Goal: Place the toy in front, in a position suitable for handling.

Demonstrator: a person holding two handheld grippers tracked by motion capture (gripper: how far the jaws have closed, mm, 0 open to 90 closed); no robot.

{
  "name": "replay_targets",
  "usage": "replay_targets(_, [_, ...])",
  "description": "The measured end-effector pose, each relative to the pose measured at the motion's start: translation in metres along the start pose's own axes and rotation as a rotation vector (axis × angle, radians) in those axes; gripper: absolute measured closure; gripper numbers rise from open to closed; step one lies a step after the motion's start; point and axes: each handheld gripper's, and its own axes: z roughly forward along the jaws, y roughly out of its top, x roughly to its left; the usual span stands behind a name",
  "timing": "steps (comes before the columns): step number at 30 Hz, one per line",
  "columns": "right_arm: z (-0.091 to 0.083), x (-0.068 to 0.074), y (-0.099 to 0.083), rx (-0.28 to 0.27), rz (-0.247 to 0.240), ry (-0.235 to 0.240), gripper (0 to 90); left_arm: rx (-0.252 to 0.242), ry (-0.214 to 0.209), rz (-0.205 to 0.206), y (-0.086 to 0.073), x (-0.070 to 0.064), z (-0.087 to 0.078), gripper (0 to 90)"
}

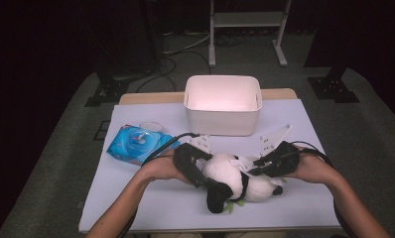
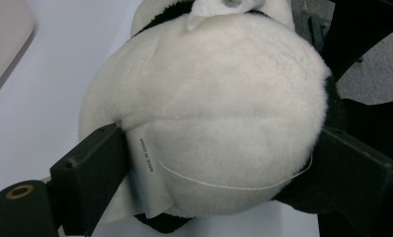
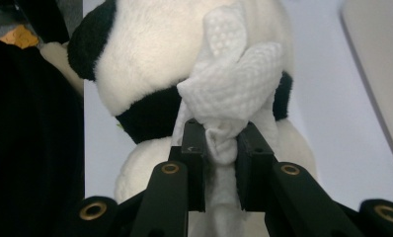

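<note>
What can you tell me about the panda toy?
The plush panda is fluffy white with black patches, lying on its side on the white table near the front edge. The left gripper clamps its round body beside a sewn-in label; the right gripper presses a white wipe against it.

white bin (image 1: pixel 222 116) sitting at the back of my worktop (image 1: pixel 146 198), open top, looks empty from here | blue wipes pack (image 1: pixel 136 144) off to my left, flat, lid flipped open I think | white sheet covers the worktop, wood edge poking out behind | metal stand (image 1: pixel 247 20) on the floor way back
</note>
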Motion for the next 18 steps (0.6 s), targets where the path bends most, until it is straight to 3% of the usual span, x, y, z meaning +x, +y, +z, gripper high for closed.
replay_targets(7, [0.01, 0.013, 0.005, 0.008, -0.032, 0.029, 76.3, 0.006, -0.013, -0.009, 0.001, -0.002, -0.003, 8.3])
replay_targets(18, [0.021, 0.026, 0.004, -0.005, -0.032, 0.06, 76.7, 0.028, -0.003, 0.002, 0.003, 0.0, 0.003, 8.3])
